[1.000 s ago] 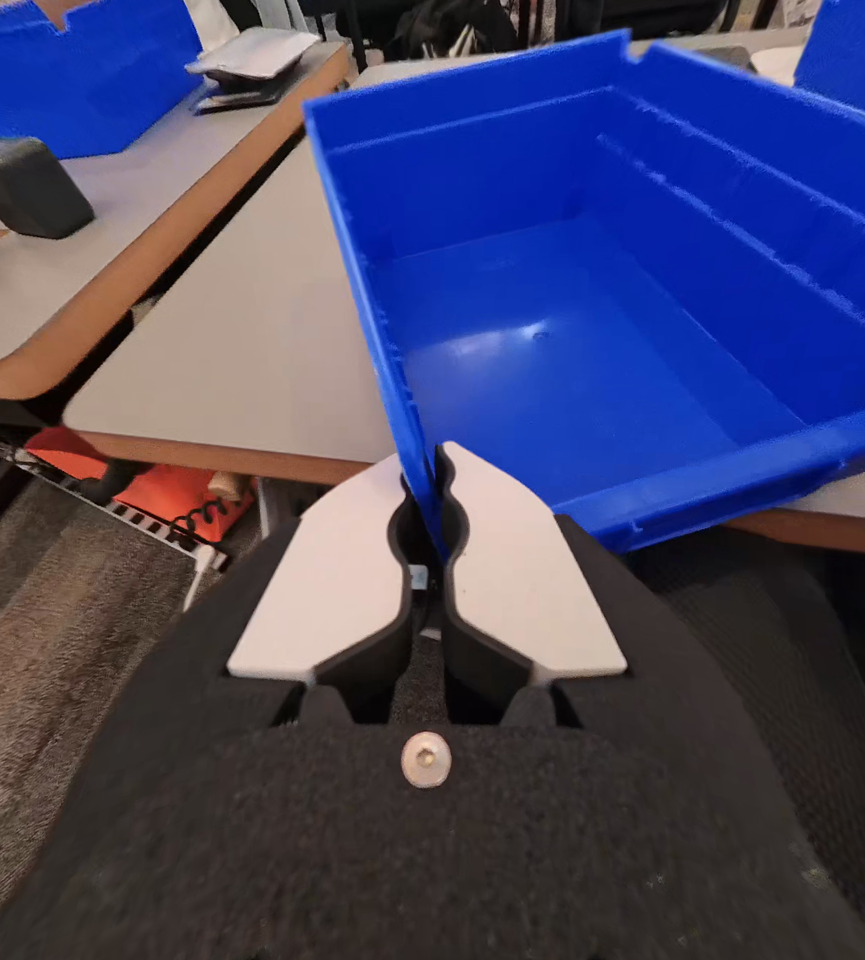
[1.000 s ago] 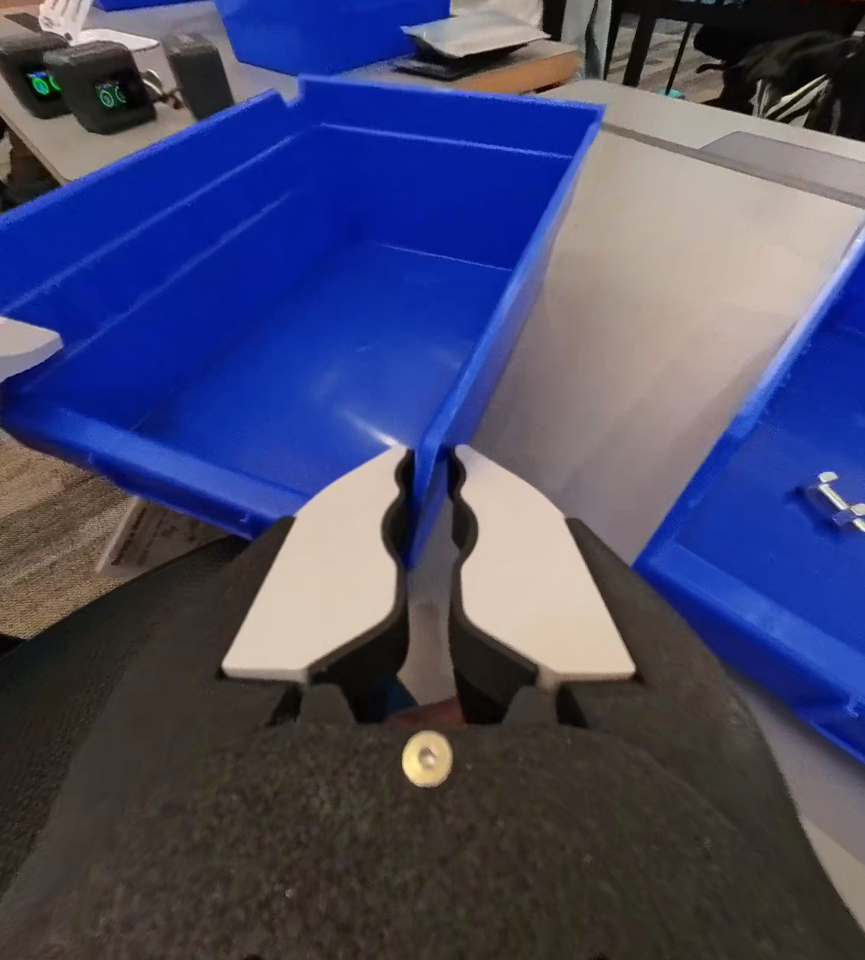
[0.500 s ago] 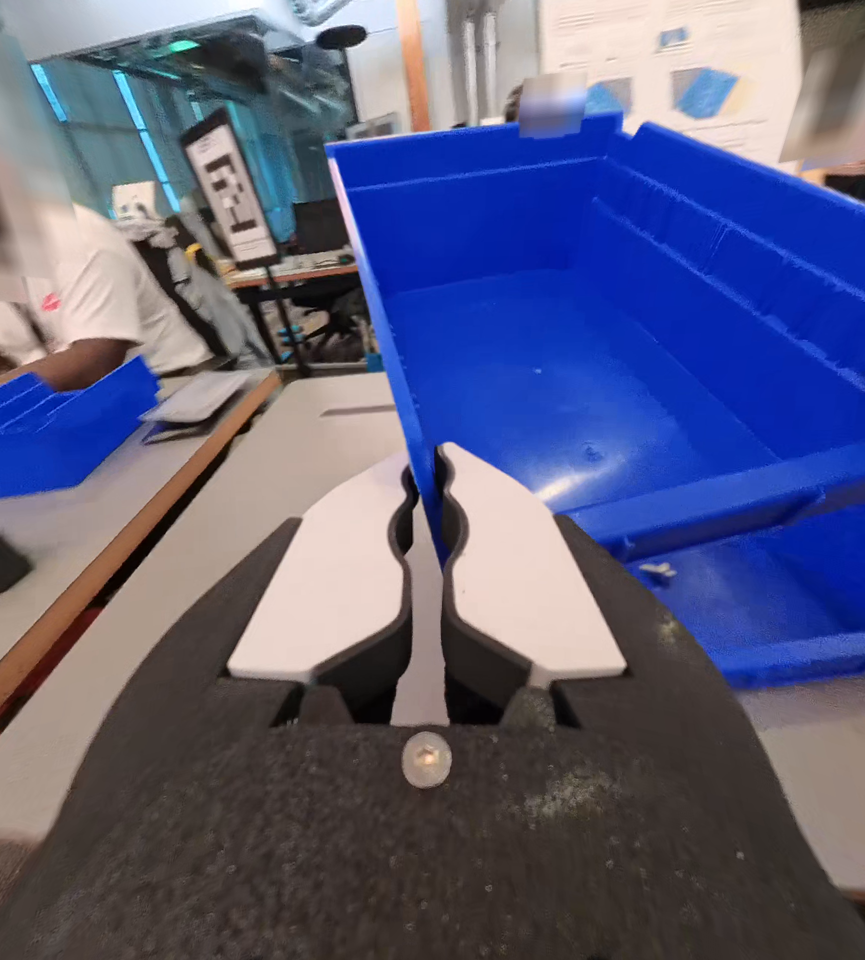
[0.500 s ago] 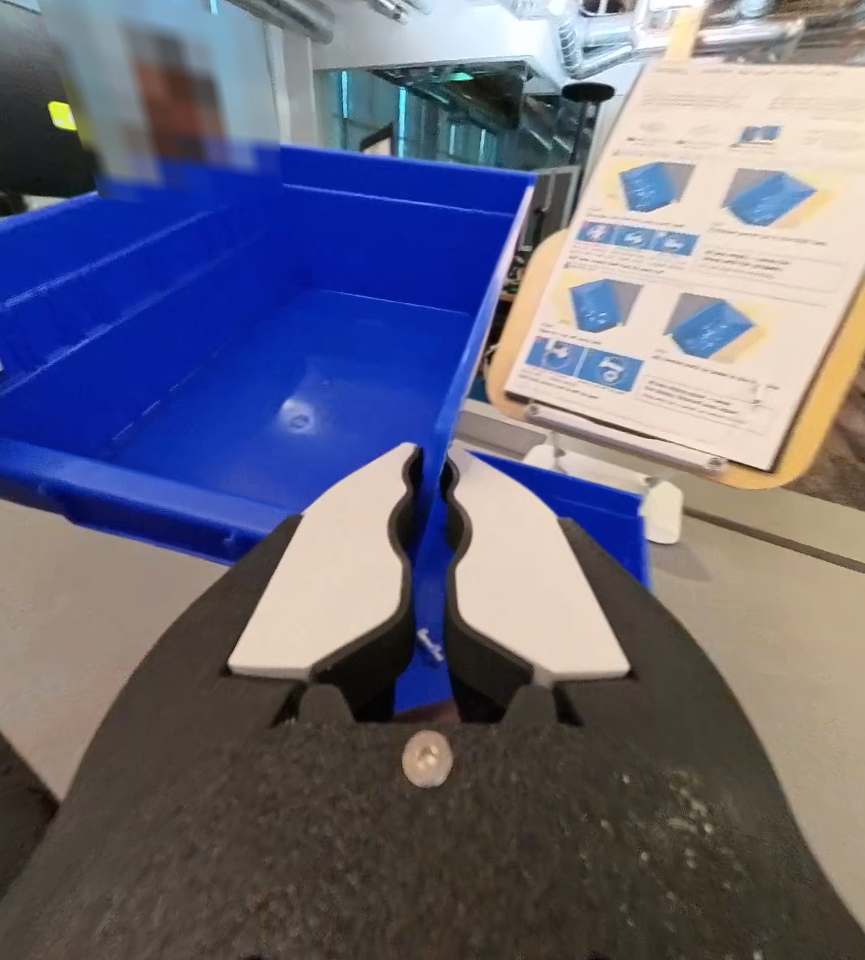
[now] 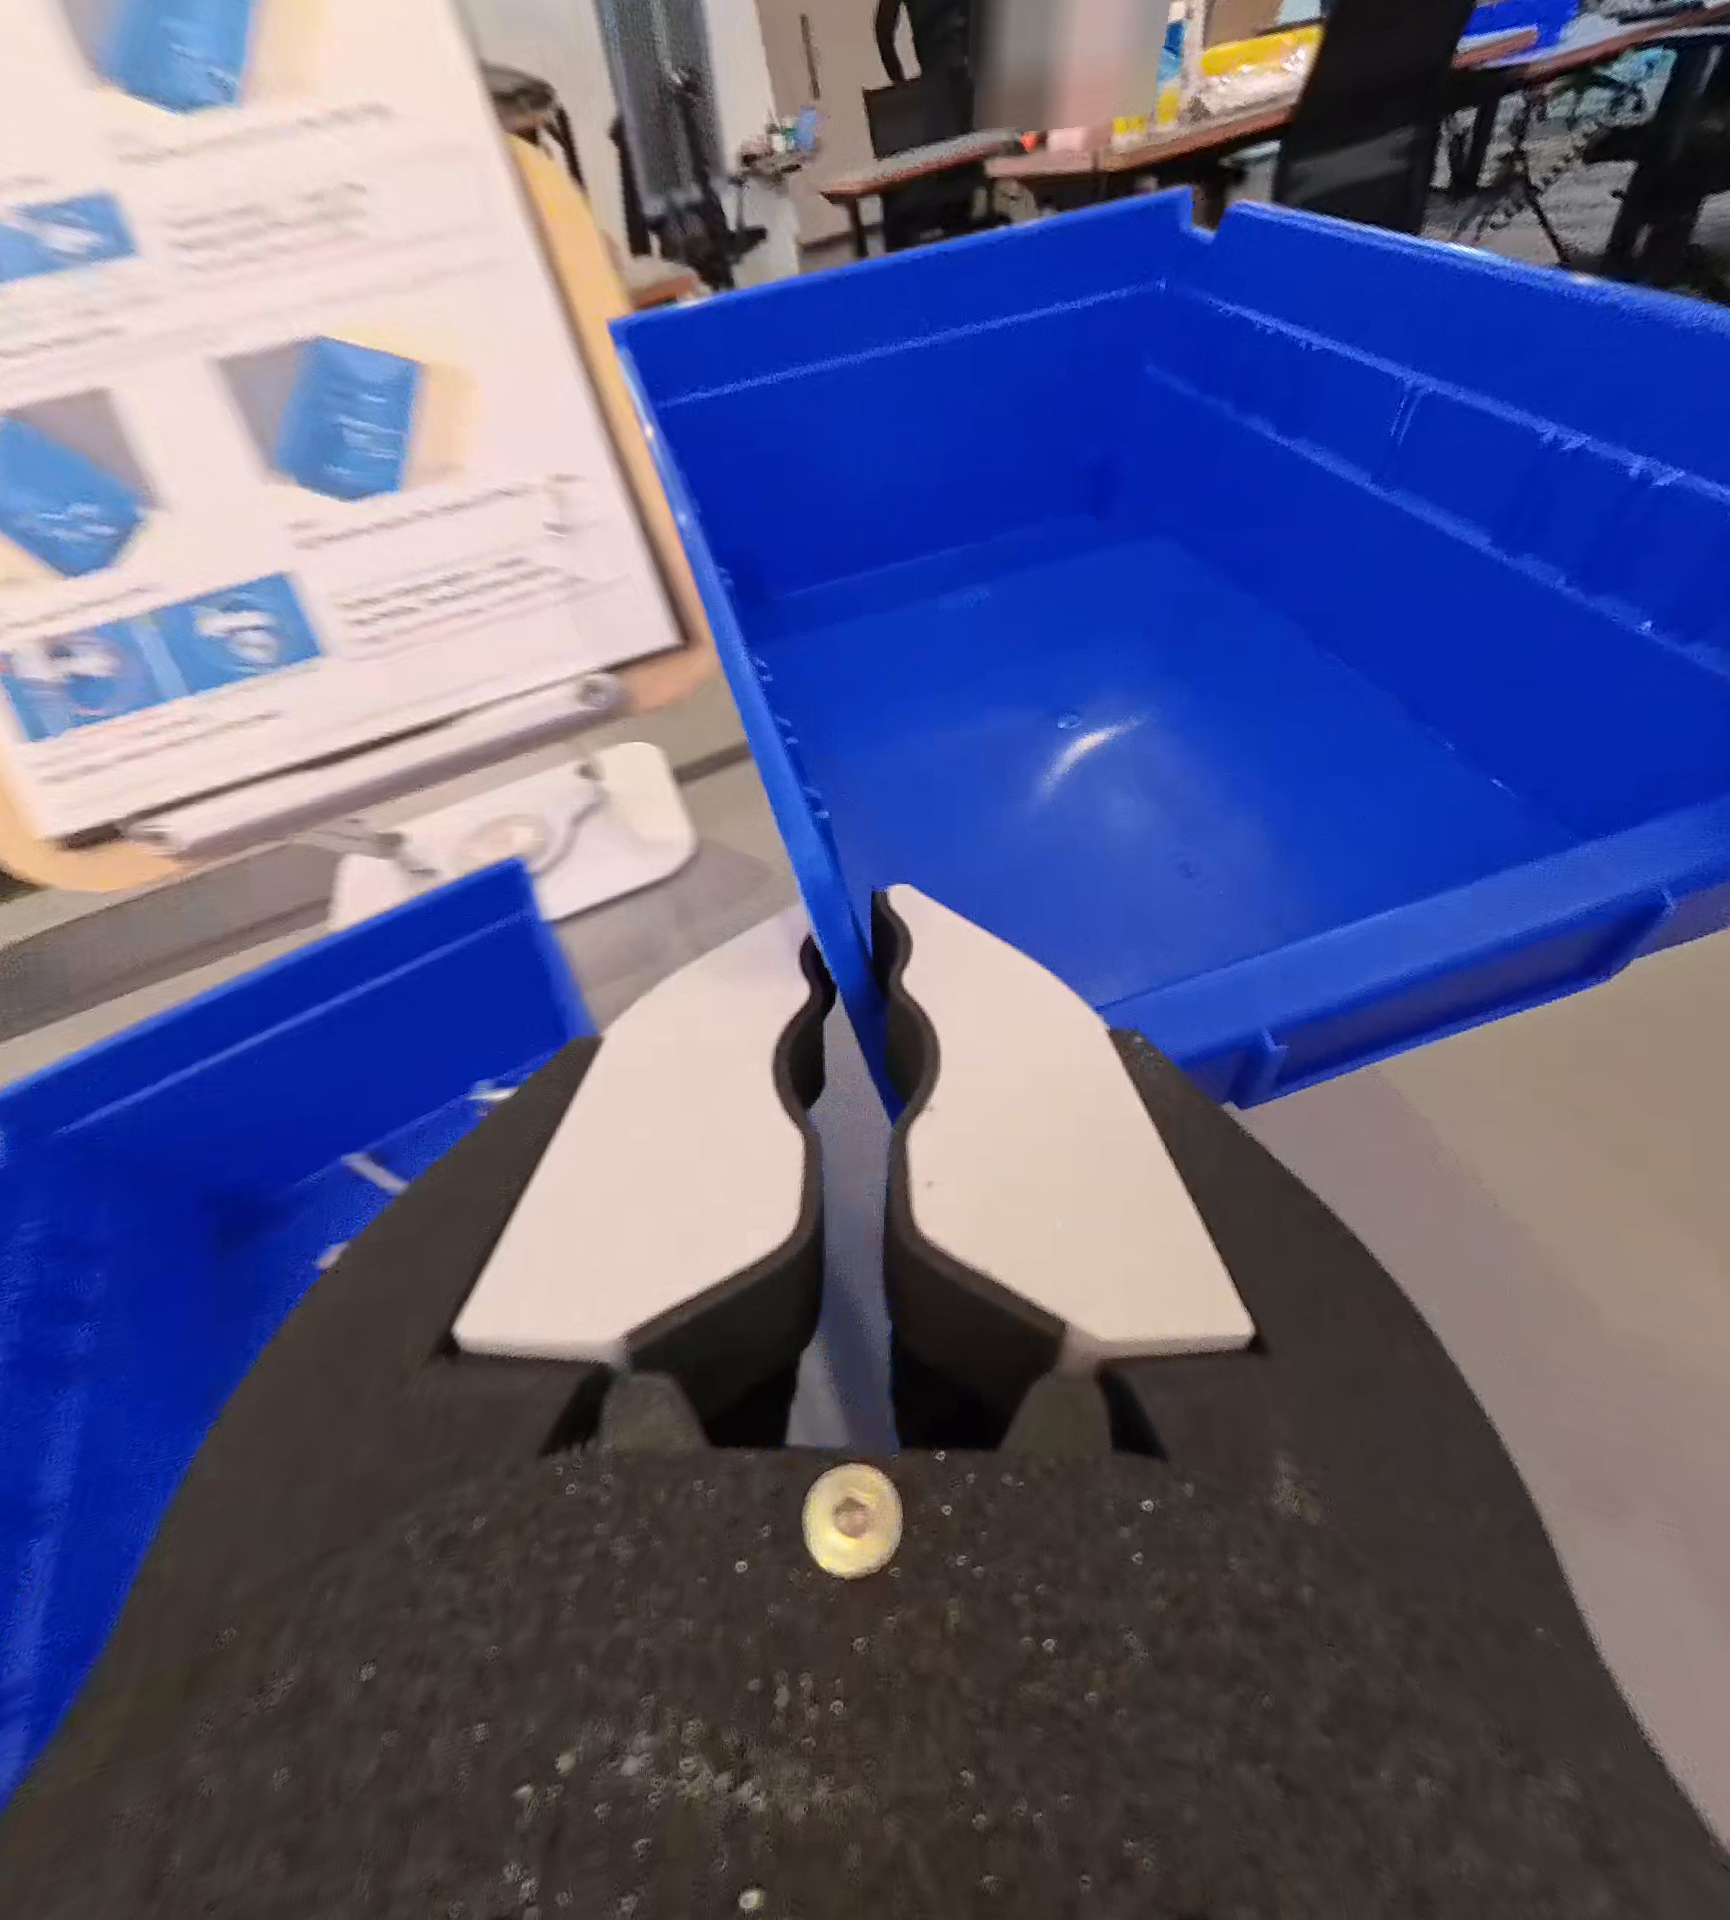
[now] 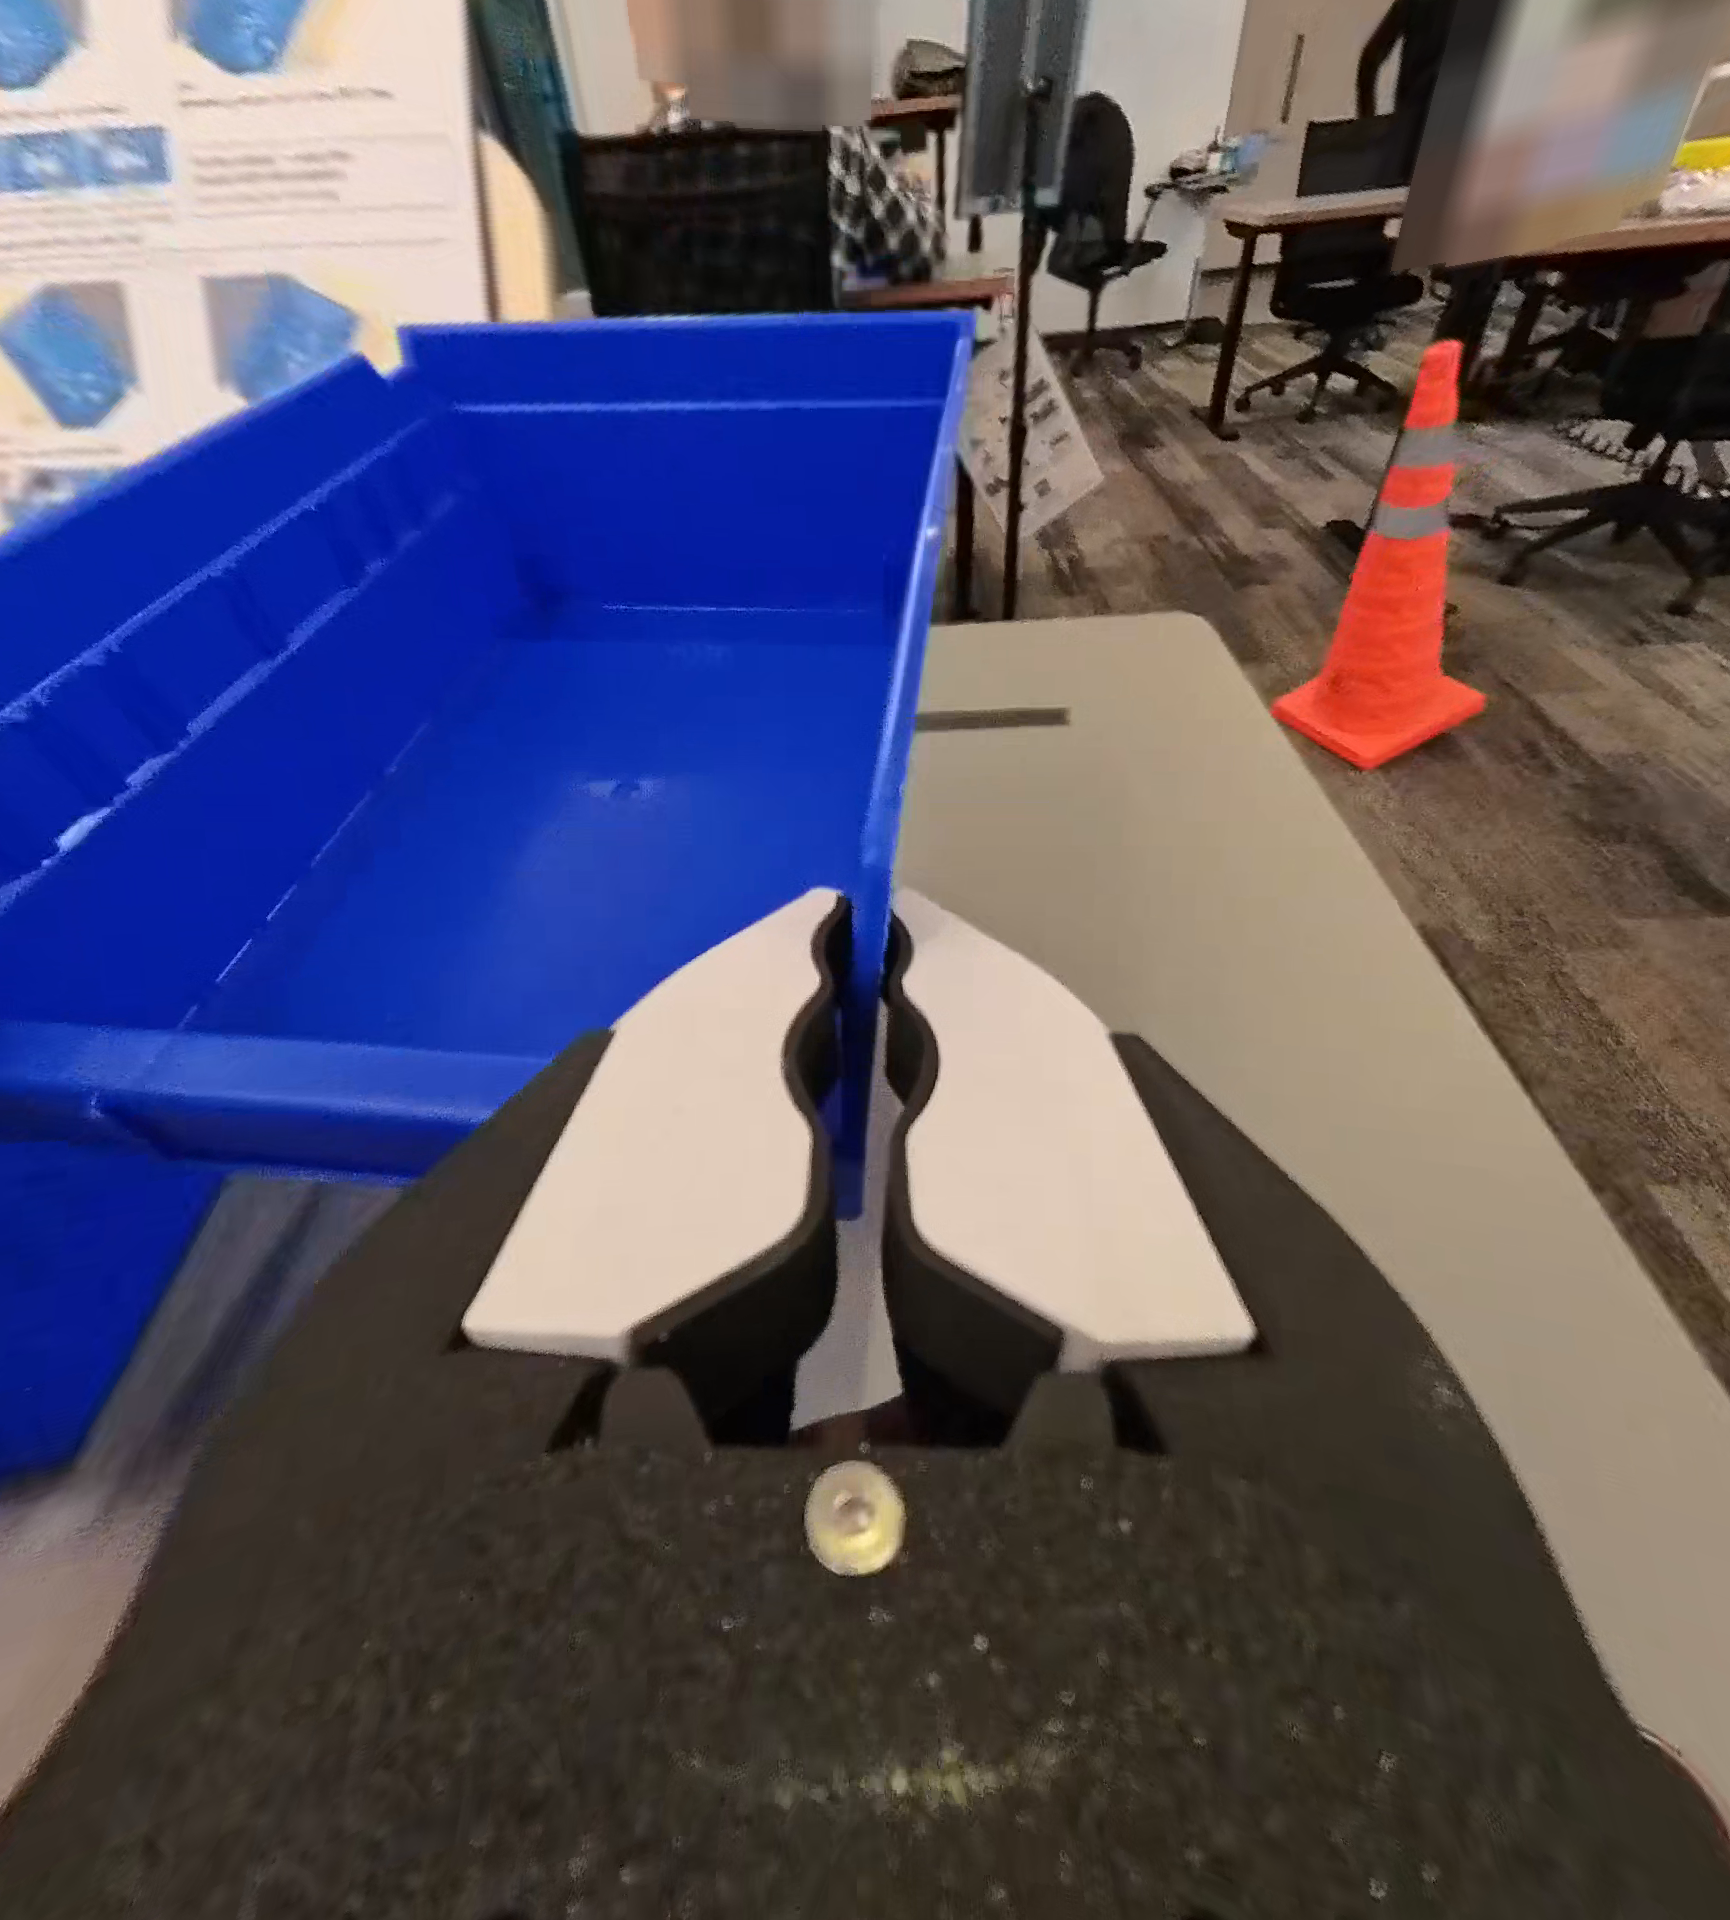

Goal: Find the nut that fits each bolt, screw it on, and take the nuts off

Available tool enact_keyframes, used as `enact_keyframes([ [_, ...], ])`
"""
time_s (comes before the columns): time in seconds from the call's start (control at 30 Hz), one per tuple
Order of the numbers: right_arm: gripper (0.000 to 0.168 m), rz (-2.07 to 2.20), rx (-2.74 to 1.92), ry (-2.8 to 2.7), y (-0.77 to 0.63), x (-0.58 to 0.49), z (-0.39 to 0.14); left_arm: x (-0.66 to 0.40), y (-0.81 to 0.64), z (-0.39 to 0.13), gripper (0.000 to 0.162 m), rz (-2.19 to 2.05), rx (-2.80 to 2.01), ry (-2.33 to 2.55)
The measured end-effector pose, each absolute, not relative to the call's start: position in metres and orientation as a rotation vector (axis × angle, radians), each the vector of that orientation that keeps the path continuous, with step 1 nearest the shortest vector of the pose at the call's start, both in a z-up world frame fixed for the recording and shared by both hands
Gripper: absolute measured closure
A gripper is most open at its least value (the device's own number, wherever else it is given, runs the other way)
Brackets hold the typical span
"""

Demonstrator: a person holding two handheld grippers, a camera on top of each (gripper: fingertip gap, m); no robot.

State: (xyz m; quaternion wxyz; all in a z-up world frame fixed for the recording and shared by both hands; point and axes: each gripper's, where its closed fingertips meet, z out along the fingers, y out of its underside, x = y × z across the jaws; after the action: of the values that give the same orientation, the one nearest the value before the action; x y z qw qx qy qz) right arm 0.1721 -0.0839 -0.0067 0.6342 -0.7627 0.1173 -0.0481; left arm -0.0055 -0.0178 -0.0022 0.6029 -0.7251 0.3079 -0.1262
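So the empty blue bin (image 5: 1204,727) is up off the gray table (image 5: 1567,1195) now, carried by both grippers. A second ago it sat at the table's near edge with the floor in view under it; now it's swung round over the tabletop, with the instruction board (image 5: 248,416) behind it on the left and the orange cone (image 6: 1401,582) off to the right. The left gripper (image 5: 853,935) is clamped shut on the bin's left side wall, and the right gripper (image 6: 866,925) is pinched on the opposite wall, same grip on both as before. The bin looks bare inside, no bolts or nuts in it. The second blue bin (image 5: 248,1039) sits low at left in the left wrist view, blurry, with what may be a glint of metal inside, so I'd guess the hardware is in there, can't confirm. My read: this is setup, moving the empty bin into place, and 0 nuts matched so far. Setting it down level comes next, I reckon.
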Motion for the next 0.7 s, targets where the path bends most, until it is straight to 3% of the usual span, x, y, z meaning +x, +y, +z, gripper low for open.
enact_keyframes([
  [0.3, 0.165, -0.037, -1.821, 0.374, -0.105, 0.265, -0.091, 0.086, -0.042, -0.077, 0.155, -0.259, -1.733, 0.847],
  [0.7, 0.165, -0.092, -1.947, 0.389, -0.096, 0.285, -0.131, 0.101, -0.046, -0.138, 0.147, -0.446, -1.88, 0.916],
])
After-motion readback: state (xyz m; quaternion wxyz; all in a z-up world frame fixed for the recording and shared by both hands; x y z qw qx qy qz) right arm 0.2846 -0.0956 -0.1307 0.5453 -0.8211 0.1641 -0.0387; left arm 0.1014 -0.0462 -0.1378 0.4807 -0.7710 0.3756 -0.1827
